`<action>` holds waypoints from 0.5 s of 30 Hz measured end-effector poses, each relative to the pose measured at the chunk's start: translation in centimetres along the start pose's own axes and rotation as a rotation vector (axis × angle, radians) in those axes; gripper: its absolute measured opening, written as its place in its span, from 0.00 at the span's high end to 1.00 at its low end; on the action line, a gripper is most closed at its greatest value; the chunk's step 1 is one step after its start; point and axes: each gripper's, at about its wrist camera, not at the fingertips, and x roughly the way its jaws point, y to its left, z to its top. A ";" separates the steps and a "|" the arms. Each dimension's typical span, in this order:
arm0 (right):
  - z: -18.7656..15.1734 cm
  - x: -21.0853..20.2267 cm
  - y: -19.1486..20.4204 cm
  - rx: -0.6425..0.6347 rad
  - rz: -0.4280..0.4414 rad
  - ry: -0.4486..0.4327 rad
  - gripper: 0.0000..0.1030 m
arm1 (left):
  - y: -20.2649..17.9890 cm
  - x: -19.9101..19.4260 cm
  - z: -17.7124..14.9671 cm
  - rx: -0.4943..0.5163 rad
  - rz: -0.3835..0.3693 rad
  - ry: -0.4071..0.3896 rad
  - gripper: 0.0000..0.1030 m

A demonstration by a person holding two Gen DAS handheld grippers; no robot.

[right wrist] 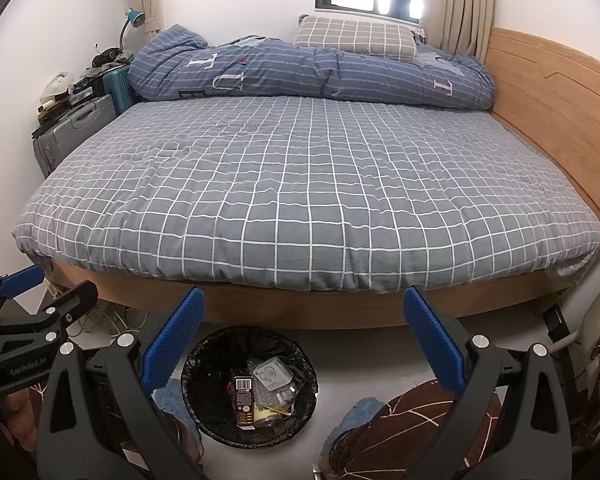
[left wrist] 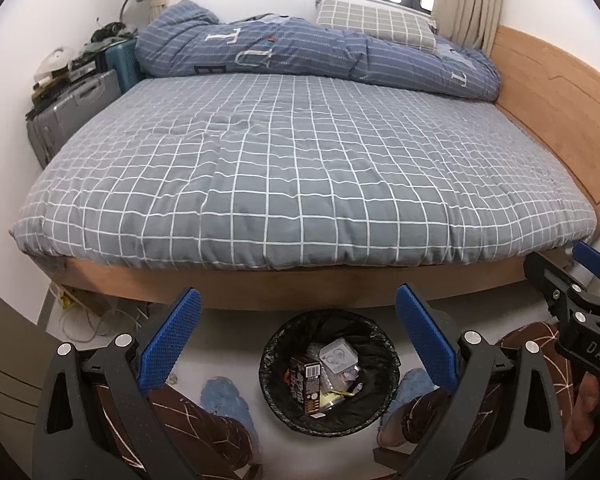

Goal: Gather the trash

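A round trash bin [left wrist: 276, 364] [right wrist: 198, 368] lined with a black bag stands on the floor in front of the bed. Inside lie a dark carton with a barcode [left wrist: 311, 386] [right wrist: 244, 400], a white packet [left wrist: 339, 357] [right wrist: 272, 374] and clear wrappers. My left gripper [left wrist: 298, 328] hangs open above the bin, nothing between its blue pads. My right gripper [right wrist: 304, 330] is open too, empty, above and right of the bin. Each gripper shows at the edge of the other's view, the right gripper [left wrist: 572, 268] and the left gripper [right wrist: 44, 284].
A bed [left wrist: 284, 168] [right wrist: 300, 184] with a grey checked cover fills the middle, with a rolled blue duvet [left wrist: 300, 52] and a pillow [left wrist: 376, 22] at its far side. Suitcases [left wrist: 76, 108] stand at the left. A person's legs in brown patterned trousers [right wrist: 400, 432] and blue slippers [left wrist: 224, 400] flank the bin.
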 end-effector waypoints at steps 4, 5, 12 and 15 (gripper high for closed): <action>0.0 0.0 0.0 0.002 0.002 0.000 0.07 | 0.1 0.0 0.1 0.002 -0.003 0.002 0.06; 0.0 0.0 0.0 0.002 0.001 -0.001 0.07 | 0.1 -0.1 0.0 0.003 -0.006 0.002 0.06; 0.0 0.0 0.0 0.003 0.002 -0.001 0.07 | -0.2 -0.1 0.0 0.010 -0.001 -0.003 0.06; 0.0 0.0 0.0 0.002 0.002 0.000 0.07 | -0.1 -0.1 0.0 0.010 -0.003 0.000 0.06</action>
